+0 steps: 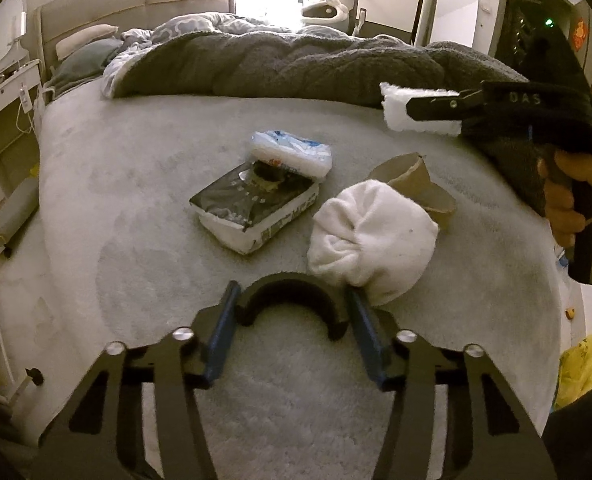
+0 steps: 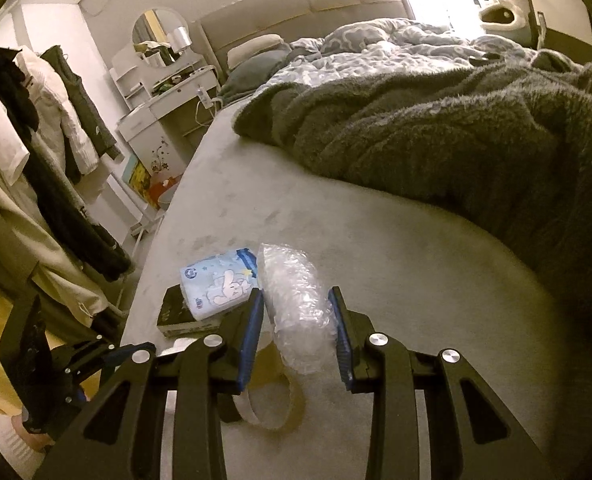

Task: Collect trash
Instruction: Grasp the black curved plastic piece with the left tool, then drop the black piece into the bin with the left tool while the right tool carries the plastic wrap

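On the grey bed sheet (image 1: 135,184) lie a black-and-white box (image 1: 251,208), a blue tissue pack (image 1: 291,152) on top of it, a rolled white cloth (image 1: 372,236) and a crushed cardboard tube (image 1: 416,188). My left gripper (image 1: 291,300) is shut on a black arched piece (image 1: 291,292), low over the sheet, beside the white cloth. My right gripper (image 2: 296,300) is shut on a wad of clear bubble wrap (image 2: 300,304), held above the sheet; it shows from the side in the left wrist view (image 1: 400,110). The tissue pack (image 2: 215,284) and box (image 2: 179,316) lie left of it.
A dark fluffy blanket (image 2: 436,132) is heaped across the far half of the bed. A tape ring (image 2: 271,400) lies on the sheet under the right gripper. Clothes hang on a rack (image 2: 47,140) left of the bed; a white dresser (image 2: 163,108) stands by the headboard.
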`<state>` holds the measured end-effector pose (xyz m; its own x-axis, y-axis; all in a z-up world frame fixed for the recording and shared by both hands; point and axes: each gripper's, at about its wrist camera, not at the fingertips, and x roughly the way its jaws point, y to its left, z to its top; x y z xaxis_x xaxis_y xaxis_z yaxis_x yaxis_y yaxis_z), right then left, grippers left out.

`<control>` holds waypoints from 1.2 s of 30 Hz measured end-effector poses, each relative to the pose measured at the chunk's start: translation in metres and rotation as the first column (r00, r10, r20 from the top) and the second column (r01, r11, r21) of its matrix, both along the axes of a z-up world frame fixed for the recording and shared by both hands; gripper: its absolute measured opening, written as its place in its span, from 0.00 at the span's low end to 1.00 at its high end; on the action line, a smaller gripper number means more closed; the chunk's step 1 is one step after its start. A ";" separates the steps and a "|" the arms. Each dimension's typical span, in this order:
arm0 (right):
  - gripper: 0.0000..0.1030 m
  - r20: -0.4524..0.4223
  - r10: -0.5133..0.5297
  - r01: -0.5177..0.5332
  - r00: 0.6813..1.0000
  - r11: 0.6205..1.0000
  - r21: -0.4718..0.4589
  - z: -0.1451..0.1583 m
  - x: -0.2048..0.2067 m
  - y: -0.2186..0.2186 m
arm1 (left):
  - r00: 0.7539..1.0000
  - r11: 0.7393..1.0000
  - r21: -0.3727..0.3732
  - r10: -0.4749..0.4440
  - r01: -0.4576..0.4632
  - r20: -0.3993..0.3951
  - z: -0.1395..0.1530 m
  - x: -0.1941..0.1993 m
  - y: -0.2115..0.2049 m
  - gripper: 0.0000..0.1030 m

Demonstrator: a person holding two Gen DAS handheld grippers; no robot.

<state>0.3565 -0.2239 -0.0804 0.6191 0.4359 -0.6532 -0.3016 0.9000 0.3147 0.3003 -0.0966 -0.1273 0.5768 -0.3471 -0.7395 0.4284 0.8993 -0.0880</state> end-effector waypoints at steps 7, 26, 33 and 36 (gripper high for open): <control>0.33 0.030 0.009 -0.008 1.000 1.000 -0.019 0.011 -0.009 0.014 | 1.000 1.000 0.012 -0.004 0.004 0.005 0.004 -0.009 0.008 0.48; 0.33 0.055 0.071 -0.069 0.996 0.997 -0.029 0.025 -0.040 0.101 | 0.968 0.967 -0.049 0.251 -0.250 0.016 0.021 -0.021 0.093 0.48; 0.33 0.042 0.105 -0.103 0.994 0.994 -0.041 0.022 -0.059 0.145 | 0.925 0.921 -0.083 0.380 -0.380 -0.013 0.022 -0.033 0.148 0.48; 0.33 0.038 0.123 -0.122 0.992 0.992 -0.039 0.021 -0.068 0.164 | 0.909 0.905 -0.087 0.415 -0.417 -0.039 0.017 -0.039 0.171 0.48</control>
<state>0.2886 -0.0602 -0.0593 0.5888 0.4860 -0.6458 -0.4220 0.8663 0.2673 0.2615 0.0740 -0.1106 0.6700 -0.1455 -0.7280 0.0150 0.9831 -0.1827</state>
